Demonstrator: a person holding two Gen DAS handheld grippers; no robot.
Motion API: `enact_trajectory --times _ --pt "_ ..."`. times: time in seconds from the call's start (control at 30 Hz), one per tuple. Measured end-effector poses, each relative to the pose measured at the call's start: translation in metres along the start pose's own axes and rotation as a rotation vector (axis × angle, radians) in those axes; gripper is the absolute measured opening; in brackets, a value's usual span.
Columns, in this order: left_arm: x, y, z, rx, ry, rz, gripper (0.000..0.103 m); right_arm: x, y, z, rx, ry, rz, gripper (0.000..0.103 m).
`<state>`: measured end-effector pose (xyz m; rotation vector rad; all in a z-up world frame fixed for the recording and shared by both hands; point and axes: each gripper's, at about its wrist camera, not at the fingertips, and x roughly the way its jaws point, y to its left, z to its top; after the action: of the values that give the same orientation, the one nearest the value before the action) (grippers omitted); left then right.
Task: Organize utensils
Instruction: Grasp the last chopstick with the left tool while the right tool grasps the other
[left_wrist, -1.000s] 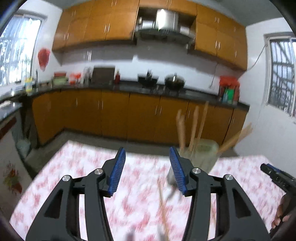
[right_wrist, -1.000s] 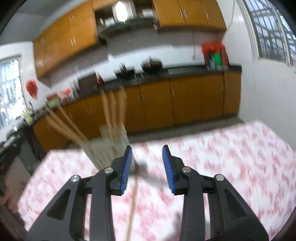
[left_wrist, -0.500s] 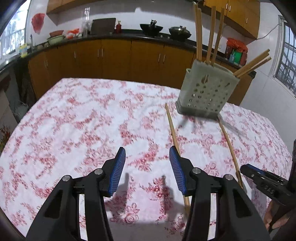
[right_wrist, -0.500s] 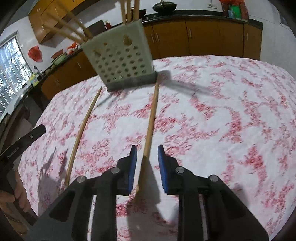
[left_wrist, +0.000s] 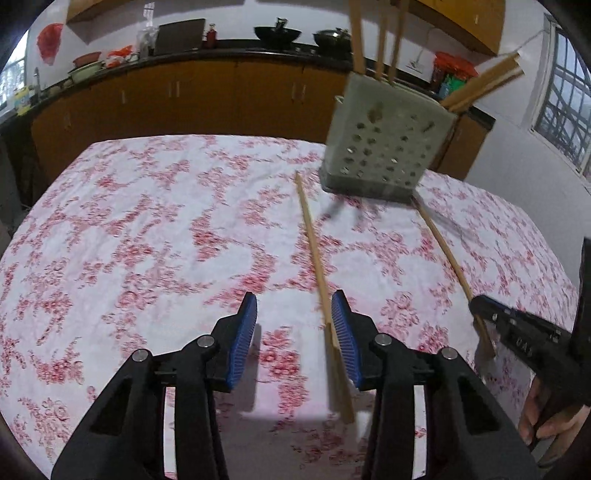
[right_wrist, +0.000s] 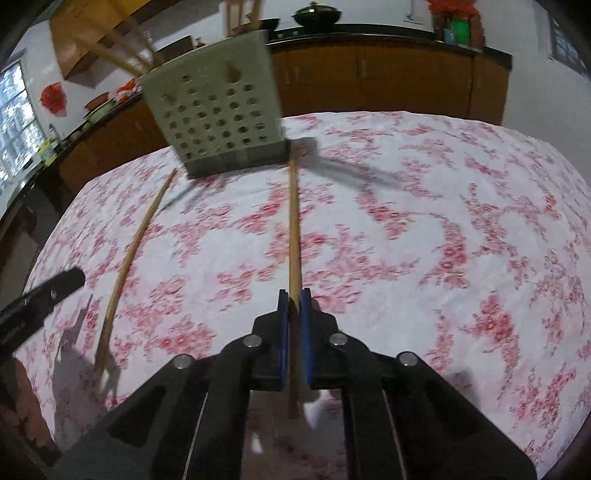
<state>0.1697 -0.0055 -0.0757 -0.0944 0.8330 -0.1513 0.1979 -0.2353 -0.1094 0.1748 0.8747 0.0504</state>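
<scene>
Two long wooden chopsticks lie on the floral tablecloth in front of a grey perforated utensil holder (left_wrist: 384, 147) that has several chopsticks standing in it; the holder also shows in the right wrist view (right_wrist: 218, 110). My left gripper (left_wrist: 294, 325) is open, low over the table, with one chopstick (left_wrist: 314, 251) lying just inside its right finger. My right gripper (right_wrist: 290, 314) is shut on the near end of the other chopstick (right_wrist: 294, 229), which points at the holder. That gripper also shows at the right edge of the left wrist view (left_wrist: 517, 332).
The table (left_wrist: 147, 229) fills both views, its far edge facing brown kitchen cabinets (left_wrist: 207, 96). Pots and jars stand on the dark counter behind. The left gripper's tip shows at the left edge of the right wrist view (right_wrist: 40, 295).
Both grippers came down and forward to the table. The right gripper has closed around its chopstick. The left gripper moved right, up to the other chopstick.
</scene>
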Motion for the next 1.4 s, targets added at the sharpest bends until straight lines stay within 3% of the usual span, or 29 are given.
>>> enact_trajectory --times 0.4,0.6,1.03,1.4 --pt "0.025 -0.018 -0.005 0.040 0.075 0.005 0.026 -0.001 -0.018 0.001 0.032 -0.010 -0.020 0.008" --pt "0.031 -0.021 -0.003 0.056 0.075 0.035 0.008 0.000 -0.017 0.001 0.034 -0.010 -0.018 0.008" --pt "0.038 0.029 0.018 -0.026 0.076 0.110 0.008 0.003 -0.022 0.007 0.028 -0.014 -0.037 0.008" --pt "0.035 0.031 0.017 -0.023 0.066 0.105 0.008 0.004 -0.021 0.007 0.017 -0.011 -0.046 0.009"
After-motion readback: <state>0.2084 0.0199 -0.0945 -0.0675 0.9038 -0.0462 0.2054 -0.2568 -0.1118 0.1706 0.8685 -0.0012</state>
